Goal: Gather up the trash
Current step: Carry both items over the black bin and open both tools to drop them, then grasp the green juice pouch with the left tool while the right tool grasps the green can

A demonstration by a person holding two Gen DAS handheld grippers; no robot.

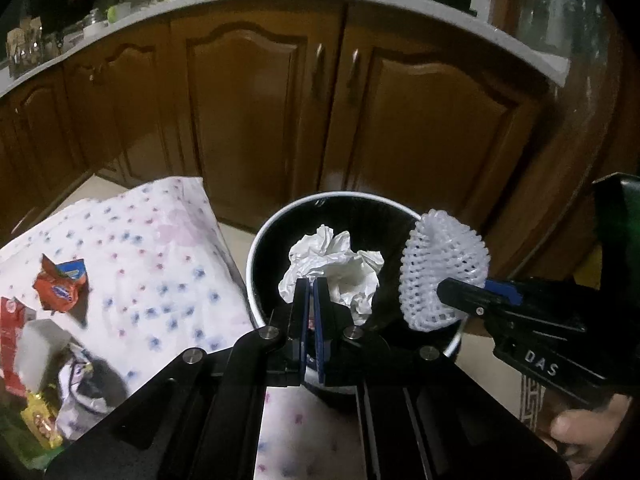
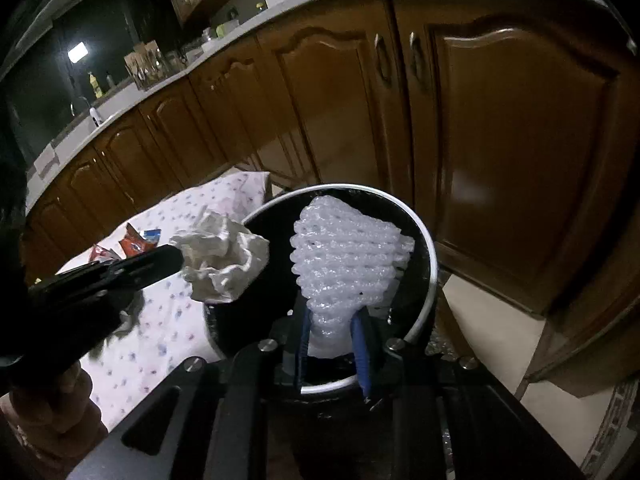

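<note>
Two grippers are working over one bin, both loaded. Left gripper (image 1: 311, 286) is pinching nearly shut on the tissue (image 1: 336, 270); only a thin edge is sitting btwn the pads, w/ most of the wad hanging free past the tips. Right gripper (image 2: 332, 320) is closing partway round the narrow neck of the foam net (image 2: 346, 256), fingers still a bit apart because the net is filling the gap.

Bin (image 1: 260, 248) is sitting just beyond both tips, dark liner inside. From the left wrist cam the tissue is hanging over the bin mouth and the net is riding at 3 o'clock, partly over the rim. From the right wrist cam the net is centred over the opening, but the tissue is hovering at 9 o'clock, near or over the rim edge, can't tell which.

Risks, as I'm judging them:
- Tissue is light & held by a corner; a release near the rim could be sending it down the outside onto the cloth (image 1: 168, 248).
- Net is springy; it may be catching on a pad or bouncing off the rim instead of dropping in.
- Grippers are crowding each other, so a bump could be knocking either piece loose.

Farther out at 9 o'clock, wrappers (image 1: 60, 286) are lying on the cloth, still uncollected. Cabinets (image 1: 248, 92) are standing behind at 12.
</note>
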